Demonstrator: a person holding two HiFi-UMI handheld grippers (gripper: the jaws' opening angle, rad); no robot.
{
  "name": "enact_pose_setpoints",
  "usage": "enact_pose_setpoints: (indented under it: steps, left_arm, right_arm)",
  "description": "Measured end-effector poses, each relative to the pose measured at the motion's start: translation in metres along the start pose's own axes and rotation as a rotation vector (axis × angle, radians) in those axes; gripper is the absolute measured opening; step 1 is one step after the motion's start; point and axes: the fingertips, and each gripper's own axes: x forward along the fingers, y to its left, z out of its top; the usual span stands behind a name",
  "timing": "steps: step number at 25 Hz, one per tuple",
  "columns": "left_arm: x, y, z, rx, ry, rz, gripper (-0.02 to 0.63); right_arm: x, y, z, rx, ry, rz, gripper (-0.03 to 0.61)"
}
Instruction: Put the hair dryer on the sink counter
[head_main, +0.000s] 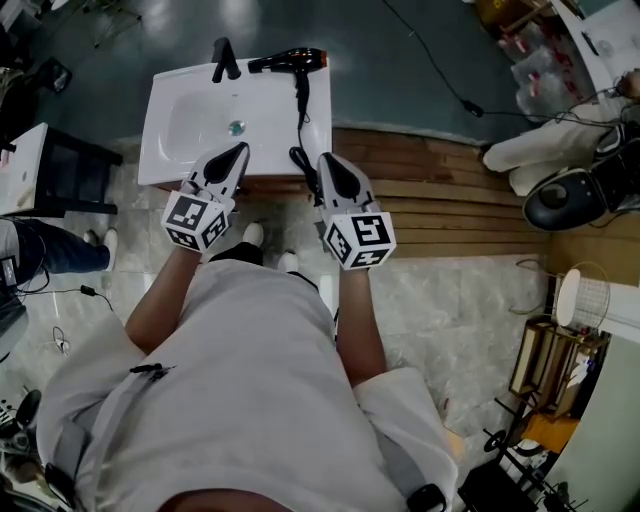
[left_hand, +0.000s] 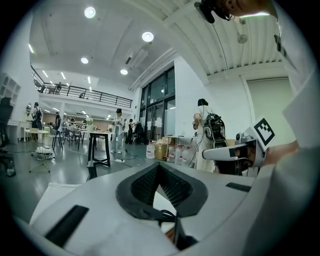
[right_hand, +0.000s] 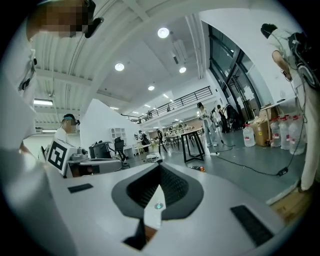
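I found the hair dryer lying at the far right corner of the white sink surface, beside the black faucet. Its cord trailed along the right rim toward me. The left hand-held gripper and the right hand-held gripper were at the near edge, well apart from the dryer. Each had its jaws together, holding nothing.

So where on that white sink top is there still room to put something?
The left rim of the sink counter, beside the basin, is bare, and so is the basin. The right side is crowded: the hair dryer lies at the back beside the faucet, its cord trailing forward.
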Motion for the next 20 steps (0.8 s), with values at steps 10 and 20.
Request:
enact_pose_setpoints:
  steps: [10,20]
  left_arm:
    - [-0.008,0.003,0.012,0.008,-0.028,0.001,0.002]
    - [-0.032,0.036,0.012,0.006,-0.029,-0.006,0.002]
  right_arm:
    - [-0.007,0.006,0.013,-0.018,-0.022,-0.006,0.008]
    - [0.006,0.030,0.010,-0.024,-0.020,-0.040,0.009]
